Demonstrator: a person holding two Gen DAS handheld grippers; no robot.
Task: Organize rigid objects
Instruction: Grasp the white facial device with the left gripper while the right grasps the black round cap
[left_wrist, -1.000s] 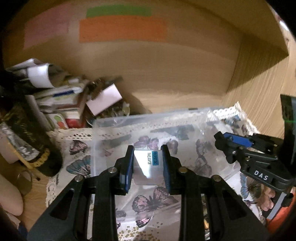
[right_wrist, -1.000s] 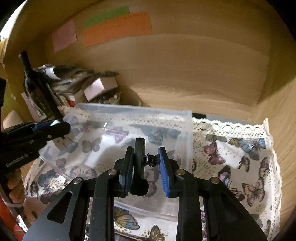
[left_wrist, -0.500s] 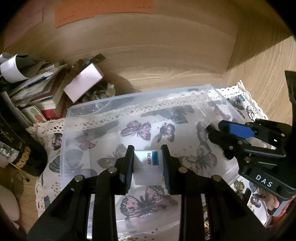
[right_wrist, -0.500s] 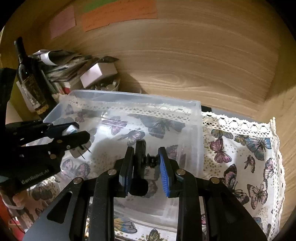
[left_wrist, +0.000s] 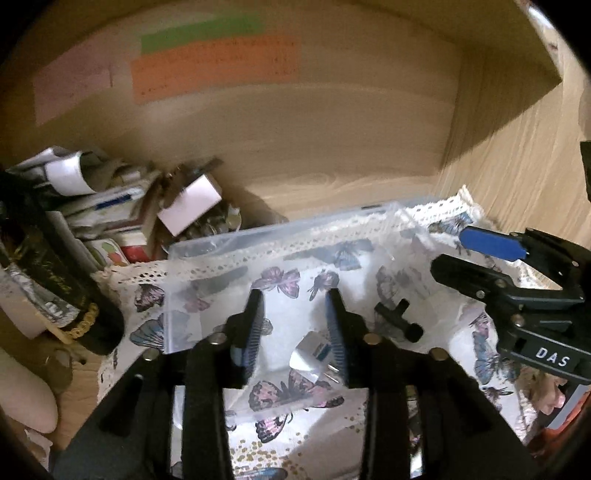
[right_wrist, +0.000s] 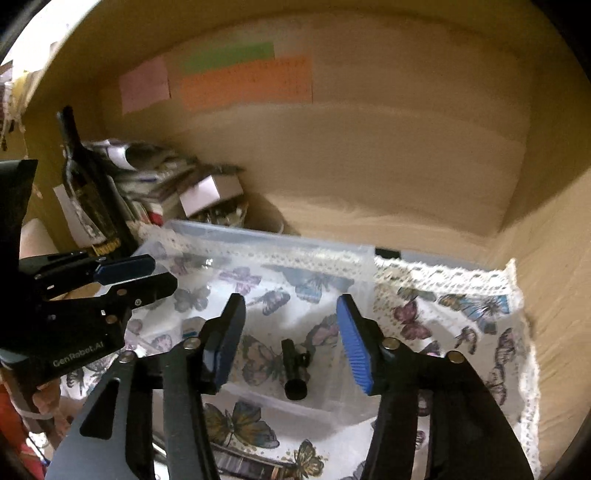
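Left tool (left_wrist: 295, 332) and right tool (right_wrist: 290, 332) both hang released over the clear plastic bin (left_wrist: 280, 236). The boxy white adapter (left_wrist: 312, 356) and black T-shaped part (right_wrist: 294, 367) lie loose on its floor, apparently sorted there, above the butterfly-print cloth (right_wrist: 461, 317).

Wooden surface (right_wrist: 546, 280) inside a wood-panelled nook. White lace-edged butterfly cloth (right_wrist: 461, 314) spread over it. On the cloth: clear plastic bin (right_wrist: 280, 240) (left_wrist: 258, 236). Back left corner: dark wine bottle (right_wrist: 88, 184) standing upright, next to it a messy stack of papers and booklets (left_wrist: 107, 210) with a small white box (left_wrist: 190, 208) on top.
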